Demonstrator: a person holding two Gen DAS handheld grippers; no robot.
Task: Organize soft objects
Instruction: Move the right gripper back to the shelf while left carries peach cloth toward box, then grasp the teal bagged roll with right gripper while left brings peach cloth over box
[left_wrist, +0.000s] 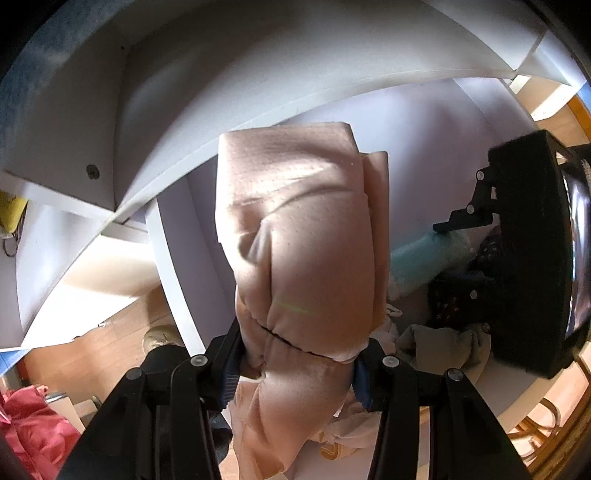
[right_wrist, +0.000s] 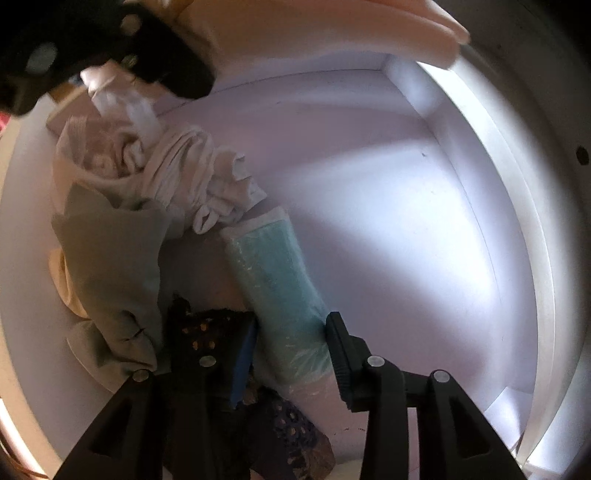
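Observation:
My left gripper (left_wrist: 299, 363) is shut on a folded pink padded cloth (left_wrist: 299, 236) and holds it up in front of a white shelf unit (left_wrist: 155, 122). My right gripper (right_wrist: 291, 347) has its jaws around a rolled teal cloth in clear wrap (right_wrist: 273, 280) lying on the white surface; the fingers sit on both sides, and I cannot tell if they press it. The teal roll also shows in the left wrist view (left_wrist: 417, 258), beside the right gripper's black body (left_wrist: 528, 251). The pink cloth's end shows at the top of the right wrist view (right_wrist: 424, 26).
A pile of clothes lies left of the teal roll: a grey-green cloth (right_wrist: 110, 258), white crumpled garments (right_wrist: 199, 181) and a dark patterned cloth (right_wrist: 207, 332). The white surface (right_wrist: 406, 221) has raised walls at the back and right. A red cloth (left_wrist: 26, 428) lies on the wooden floor.

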